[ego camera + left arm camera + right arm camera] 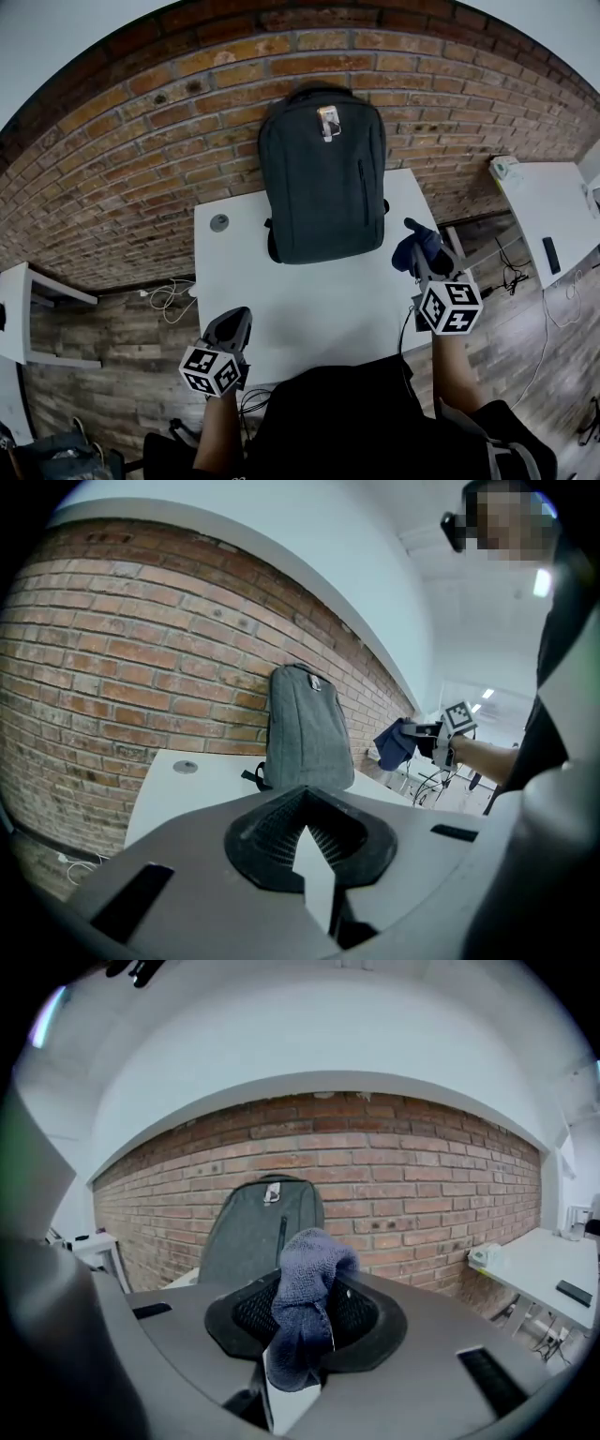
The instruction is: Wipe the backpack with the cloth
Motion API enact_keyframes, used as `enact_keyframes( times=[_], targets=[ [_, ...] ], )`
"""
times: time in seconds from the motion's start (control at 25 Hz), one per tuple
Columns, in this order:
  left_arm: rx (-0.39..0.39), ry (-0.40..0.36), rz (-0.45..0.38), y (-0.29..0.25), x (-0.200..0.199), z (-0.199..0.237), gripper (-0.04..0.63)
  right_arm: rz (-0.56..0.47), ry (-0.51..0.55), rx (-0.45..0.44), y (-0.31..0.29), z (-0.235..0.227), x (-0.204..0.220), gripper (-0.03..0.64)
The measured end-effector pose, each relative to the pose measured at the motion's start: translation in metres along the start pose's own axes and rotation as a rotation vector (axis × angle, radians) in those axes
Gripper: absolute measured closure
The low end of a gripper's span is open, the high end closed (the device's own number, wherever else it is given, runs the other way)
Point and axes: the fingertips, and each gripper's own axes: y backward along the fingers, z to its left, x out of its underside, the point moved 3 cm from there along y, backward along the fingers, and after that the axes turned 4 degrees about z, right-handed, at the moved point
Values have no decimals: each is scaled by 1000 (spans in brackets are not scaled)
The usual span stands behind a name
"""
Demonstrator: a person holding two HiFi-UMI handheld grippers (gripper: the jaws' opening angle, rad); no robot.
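As the head view has it, the backpack (323, 173) stands upright at the back of the white tabletop (309, 300), leaning on the brick wall (141, 141). The right gripper (415, 246) sits off the tabletop's right edge, near the pack's lower right corner but apart from it, with the blue cloth (424, 253) bunched in it. The left gripper (230, 328) hangs over the near left corner, well apart from the pack.

In the left gripper view we see the jaws drawn together at the tips with nothing between them. The backpack (305, 728) is ahead, and the cloth (394, 744) is up in the air to its right.

In the right gripper view the jaws are clamped on the cloth (305, 1302), which drapes down over them. The backpack (251, 1232) is just behind and slightly left.

We judge this the approach step: cloth in hand, no wiping contact yet. Next we'd bring the cloth left onto the pack's front and stroke. The left gripper may need to steady the pack, since it could slide or tip.
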Motion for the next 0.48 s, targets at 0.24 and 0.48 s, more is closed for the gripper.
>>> enact_keyframes(
  times=[0.24,0.48],
  targets=[
    [22,0,1,1,0,4,598,-56,-9,52,49,-1,-11,514],
    [43,-23,-3,-3,-12,5,598,-43,-22,75,62,-2,1,514]
  ],
)
